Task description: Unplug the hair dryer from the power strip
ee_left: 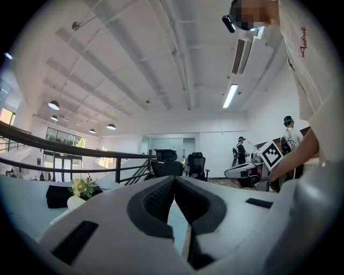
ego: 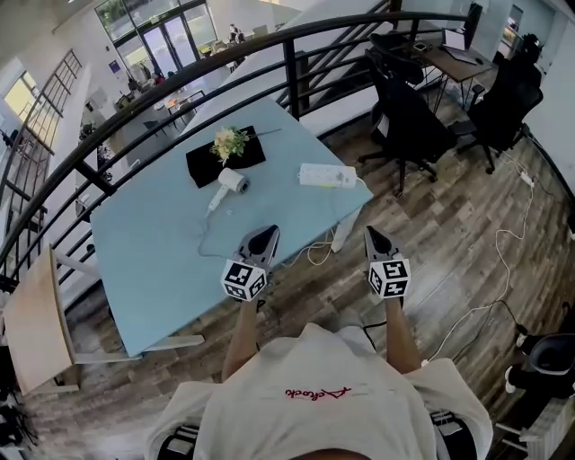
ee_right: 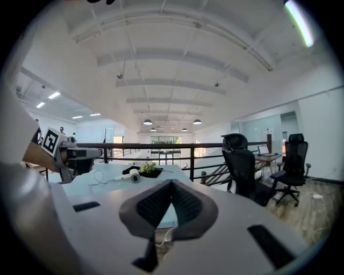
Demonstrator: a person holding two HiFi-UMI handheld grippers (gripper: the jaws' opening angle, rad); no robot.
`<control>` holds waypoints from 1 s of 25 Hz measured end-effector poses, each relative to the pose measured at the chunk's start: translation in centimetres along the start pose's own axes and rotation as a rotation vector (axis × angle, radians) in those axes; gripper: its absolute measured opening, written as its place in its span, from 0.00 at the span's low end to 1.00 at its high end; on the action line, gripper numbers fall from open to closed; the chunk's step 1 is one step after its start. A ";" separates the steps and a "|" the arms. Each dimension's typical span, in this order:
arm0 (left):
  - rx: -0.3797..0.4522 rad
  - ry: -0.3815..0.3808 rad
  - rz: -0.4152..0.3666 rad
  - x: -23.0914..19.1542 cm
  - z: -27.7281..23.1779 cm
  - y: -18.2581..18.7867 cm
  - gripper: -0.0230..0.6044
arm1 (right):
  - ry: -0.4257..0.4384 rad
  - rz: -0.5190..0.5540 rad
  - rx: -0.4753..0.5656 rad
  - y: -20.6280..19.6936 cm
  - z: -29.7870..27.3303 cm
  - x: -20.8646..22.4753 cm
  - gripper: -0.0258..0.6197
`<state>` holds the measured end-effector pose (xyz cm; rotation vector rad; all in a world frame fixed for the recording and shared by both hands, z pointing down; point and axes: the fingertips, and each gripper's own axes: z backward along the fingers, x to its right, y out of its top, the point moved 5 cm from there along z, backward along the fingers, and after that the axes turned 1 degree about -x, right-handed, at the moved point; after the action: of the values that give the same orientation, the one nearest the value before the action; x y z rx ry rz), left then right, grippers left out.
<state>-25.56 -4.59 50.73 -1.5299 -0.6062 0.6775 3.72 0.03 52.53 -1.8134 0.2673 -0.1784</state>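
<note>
White power strip (ego: 328,175) likely grips the hair dryer (ego: 232,182) plug stiffly, so pinch the plug body; left tongs (ego: 267,234) and right tongs (ego: 373,235) are clenched empty.

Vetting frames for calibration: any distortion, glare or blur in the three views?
Head view: strong fisheye, the railing bows in an arc; even daylight, hair dryer sharp. Left gripper view: black vignette corners, ceiling lamp blown out. Right gripper view: same vignette, light strip glaring at top right, far chairs sharp.
</note>
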 end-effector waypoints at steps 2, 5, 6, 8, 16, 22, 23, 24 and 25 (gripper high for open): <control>-0.005 -0.014 0.000 0.1 -0.8 -0.3 0.05 | -0.008 0.008 -0.009 -0.4 -0.1 0.4 0.07; -0.017 -0.025 0.000 0.1 -2.0 -0.6 0.05 | -0.014 -0.007 -0.022 -1.1 -0.4 1.2 0.07; -0.020 -0.025 0.000 0.1 -2.3 -0.7 0.05 | -0.013 -0.013 -0.026 -1.3 -0.7 1.4 0.07; -0.023 -0.014 0.004 -0.3 -2.9 -1.0 0.05 | 0.000 -0.017 -0.029 -1.4 -1.5 1.8 0.07; -0.010 0.047 0.005 -2.9 -7.7 -0.8 0.05 | 0.065 0.005 -0.022 -0.1 -7.3 4.9 0.07; -0.005 0.080 -0.009 -4.4 -12.6 0.5 0.05 | 0.104 0.018 -0.001 2.1 -11.8 8.8 0.07; -0.005 0.085 -0.011 -4.7 -13.4 0.6 0.05 | 0.111 0.020 0.003 2.5 -12.6 9.4 0.07; -0.005 0.089 -0.013 -4.9 -14.3 0.8 0.05 | 0.118 0.022 0.006 2.7 -13.3 10.0 0.07; -0.006 0.094 -0.016 -5.1 -15.0 0.8 0.05 | 0.126 0.024 0.007 2.9 -14.1 10.6 0.07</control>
<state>-18.14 -18.67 50.72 -1.5521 -0.5489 0.5889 9.96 -16.67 53.14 -1.7937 0.3765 -0.2775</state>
